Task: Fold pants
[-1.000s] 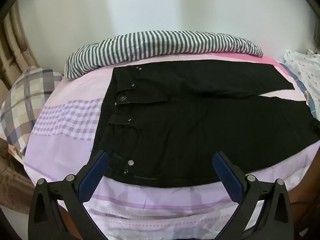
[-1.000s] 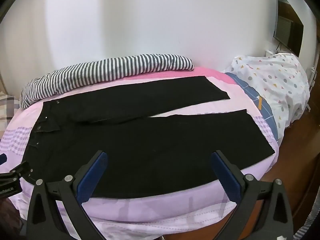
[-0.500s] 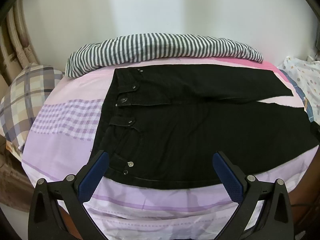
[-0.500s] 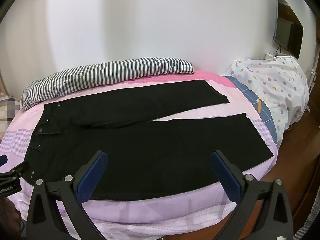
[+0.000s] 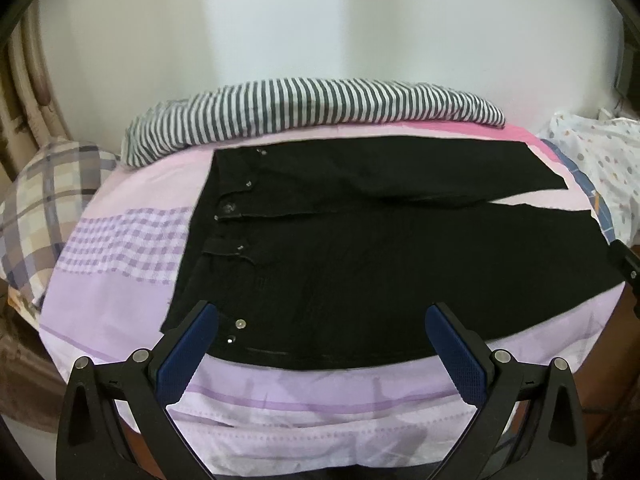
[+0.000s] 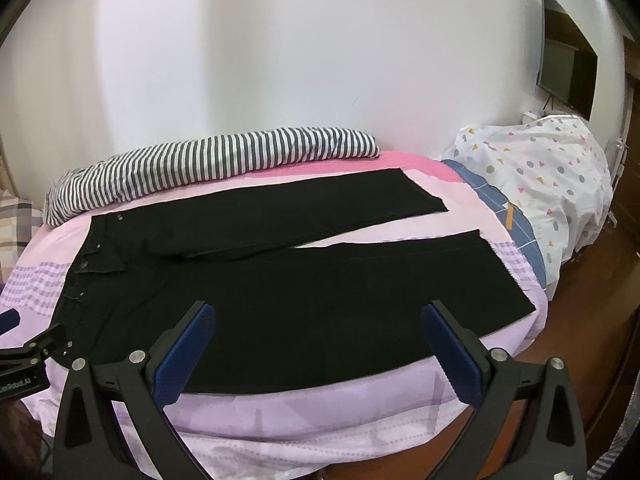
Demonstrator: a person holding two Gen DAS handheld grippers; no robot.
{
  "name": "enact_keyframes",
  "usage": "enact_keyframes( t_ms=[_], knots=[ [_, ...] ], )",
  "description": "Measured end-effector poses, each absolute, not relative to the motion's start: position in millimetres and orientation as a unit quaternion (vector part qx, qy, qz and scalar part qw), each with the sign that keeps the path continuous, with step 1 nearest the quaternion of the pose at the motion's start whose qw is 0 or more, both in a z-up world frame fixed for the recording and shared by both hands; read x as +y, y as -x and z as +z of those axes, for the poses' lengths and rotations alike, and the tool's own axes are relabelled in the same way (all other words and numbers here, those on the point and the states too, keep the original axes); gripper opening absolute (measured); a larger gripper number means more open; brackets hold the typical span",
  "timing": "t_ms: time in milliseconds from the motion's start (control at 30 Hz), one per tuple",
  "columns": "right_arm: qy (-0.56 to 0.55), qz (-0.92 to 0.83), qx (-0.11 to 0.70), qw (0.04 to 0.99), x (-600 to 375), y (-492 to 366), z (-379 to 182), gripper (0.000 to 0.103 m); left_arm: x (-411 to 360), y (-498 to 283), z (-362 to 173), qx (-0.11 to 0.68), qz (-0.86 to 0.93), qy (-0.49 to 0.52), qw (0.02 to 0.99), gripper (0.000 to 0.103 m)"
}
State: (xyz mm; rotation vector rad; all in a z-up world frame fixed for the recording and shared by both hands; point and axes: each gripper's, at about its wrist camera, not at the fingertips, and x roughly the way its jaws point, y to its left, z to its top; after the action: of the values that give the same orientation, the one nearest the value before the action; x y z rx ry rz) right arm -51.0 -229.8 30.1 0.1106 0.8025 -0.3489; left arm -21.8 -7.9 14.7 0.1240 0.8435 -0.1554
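Black pants (image 5: 360, 264) lie flat on the bed, waistband to the left, both legs spread to the right in a narrow V (image 6: 300, 280). My left gripper (image 5: 322, 324) hovers open over the near waist corner, nothing between its blue pads. My right gripper (image 6: 318, 322) hangs open above the near leg, also holding nothing. The left gripper's tip (image 6: 28, 344) shows at the left edge of the right wrist view, and the right gripper's tip (image 5: 626, 264) at the right edge of the left wrist view.
A pink and purple sheet (image 5: 120, 280) covers the bed. A striped rolled blanket (image 5: 312, 108) lies along the wall behind the pants. A plaid pillow (image 5: 44, 200) sits left, a dotted white cover (image 6: 540, 184) right. Wooden floor (image 6: 592, 320) lies beyond the bed's right edge.
Both grippers have drawn back and risen a little, so the pants sit lower and smaller in both views. The pants have not moved and both grippers stay open.
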Motion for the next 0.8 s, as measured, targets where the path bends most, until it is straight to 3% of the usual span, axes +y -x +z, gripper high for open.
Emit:
enact_keyframes(
  t_ms=[433, 800],
  knots=[
    [-0.042, -0.163, 0.345, 0.923, -213, 80, 46, 0.102, -16, 73, 32, 0.344, -0.093, -0.08, 0.931, 0.102],
    [-0.052, -0.164, 0.341, 0.924, -215, 87, 42, 0.102, -22, 85, 30, 0.338, -0.102, -0.088, 0.931, 0.102]
  ],
)
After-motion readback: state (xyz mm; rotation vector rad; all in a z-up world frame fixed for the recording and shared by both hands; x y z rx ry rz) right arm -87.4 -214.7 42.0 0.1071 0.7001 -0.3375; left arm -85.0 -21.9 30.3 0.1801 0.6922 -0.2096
